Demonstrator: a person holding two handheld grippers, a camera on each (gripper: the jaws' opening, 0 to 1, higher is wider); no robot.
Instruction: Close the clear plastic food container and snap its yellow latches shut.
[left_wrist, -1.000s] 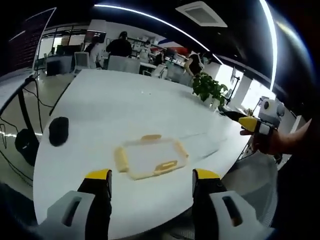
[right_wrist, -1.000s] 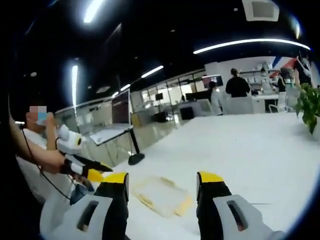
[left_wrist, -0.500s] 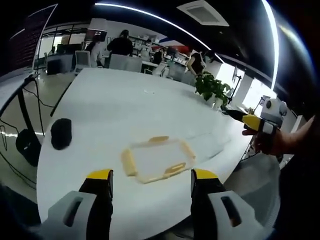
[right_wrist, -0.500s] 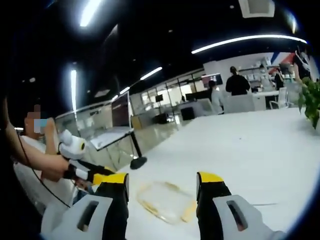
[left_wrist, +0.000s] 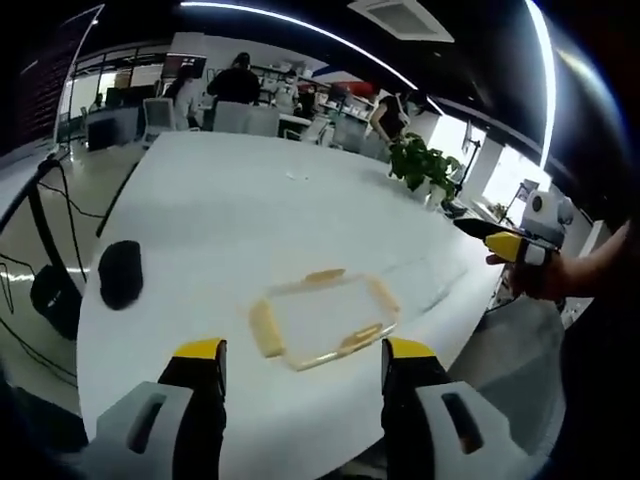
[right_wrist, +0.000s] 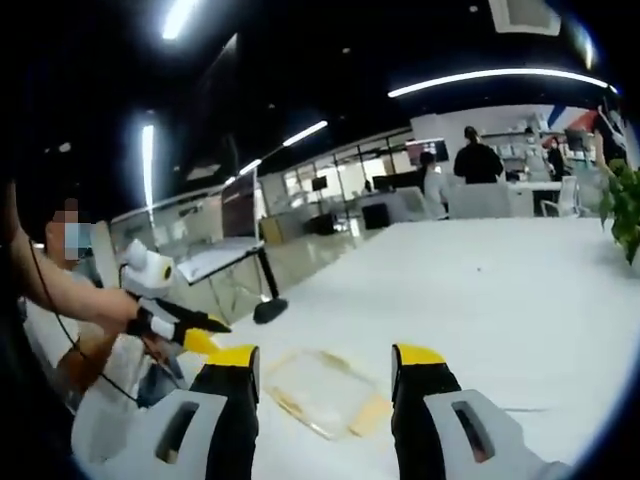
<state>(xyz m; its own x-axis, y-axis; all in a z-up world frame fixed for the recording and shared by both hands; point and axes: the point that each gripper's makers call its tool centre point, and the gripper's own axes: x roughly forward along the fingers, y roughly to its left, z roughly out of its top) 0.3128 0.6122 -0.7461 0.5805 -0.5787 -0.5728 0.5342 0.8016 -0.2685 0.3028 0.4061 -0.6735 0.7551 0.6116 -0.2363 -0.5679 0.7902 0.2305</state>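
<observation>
Clear container (left_wrist: 325, 318) with yellow latches (left_wrist: 264, 328) lies flat on the white surface (left_wrist: 250, 220), near its near edge. Left hand-held gripper (left_wrist: 300, 362) jaws wide, hovering short of it, holding nothing. Right hand-held gripper (right_wrist: 325, 370) also wide and free, above container (right_wrist: 315, 390). Black object (left_wrist: 120, 272) sits left.

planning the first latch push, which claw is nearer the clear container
Left, though not by much. The left claw hangs just short of the clear container, lined up with it. The right claw is held off past the table edge, to the container's side.
</observation>
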